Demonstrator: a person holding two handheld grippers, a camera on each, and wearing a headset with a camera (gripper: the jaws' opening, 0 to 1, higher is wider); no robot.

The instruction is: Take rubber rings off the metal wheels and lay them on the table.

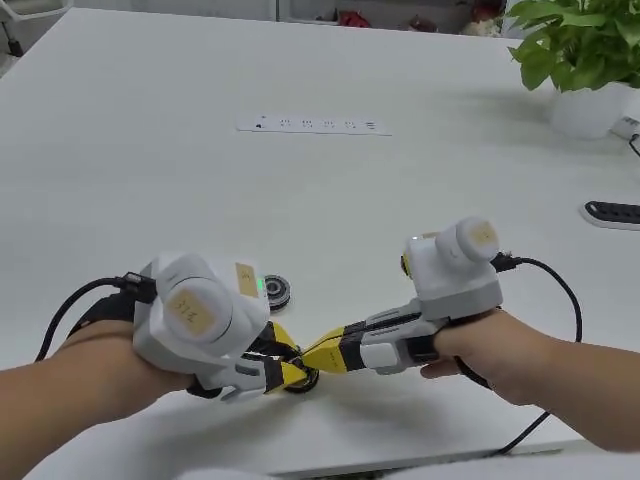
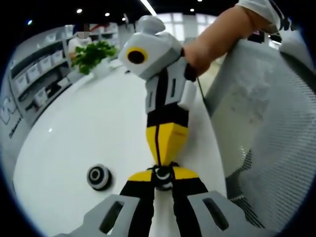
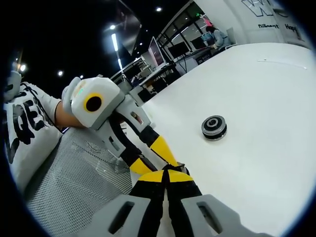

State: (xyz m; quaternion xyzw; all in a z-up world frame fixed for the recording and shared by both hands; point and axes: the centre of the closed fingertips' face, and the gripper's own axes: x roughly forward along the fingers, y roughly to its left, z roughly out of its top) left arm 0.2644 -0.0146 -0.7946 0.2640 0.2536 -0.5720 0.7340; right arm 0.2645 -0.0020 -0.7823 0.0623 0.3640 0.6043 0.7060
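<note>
Lower centre, head view: my left gripper (image 2: 163, 174) clamps a metal wheel (image 1: 302, 381) to steady it. My right gripper (image 3: 168, 169) is pinched shut at its rim, probably on the rubber ring, which is hidden. Farther up, a second wheel (image 1: 275, 290) waits on the table (image 1: 330, 200).

table (image 1: 320, 200): plain white, no pattern.
left gripper (image 1: 287, 376): pale grey-white shell, black arms, yellow fingertips, small green light on the body.
right gripper (image 1: 312, 358): same white, black and yellow scheme.
clamped wheel (image 2: 162, 177): black rim, silvery centre.
loose wheel (image 1: 272, 291): dark grey to black rings round a lighter metal hub.
far power strip (image 1: 313, 125): white, with a row of dark sockets.
right-hand power strip (image 1: 612, 213): black.
plant (image 1: 575, 40): green leaves; pot (image 1: 590, 110) white.
mesh chair back (image 2: 276, 123): light grey weave.
shirt (image 3: 24, 123): white with black lettering.
</note>
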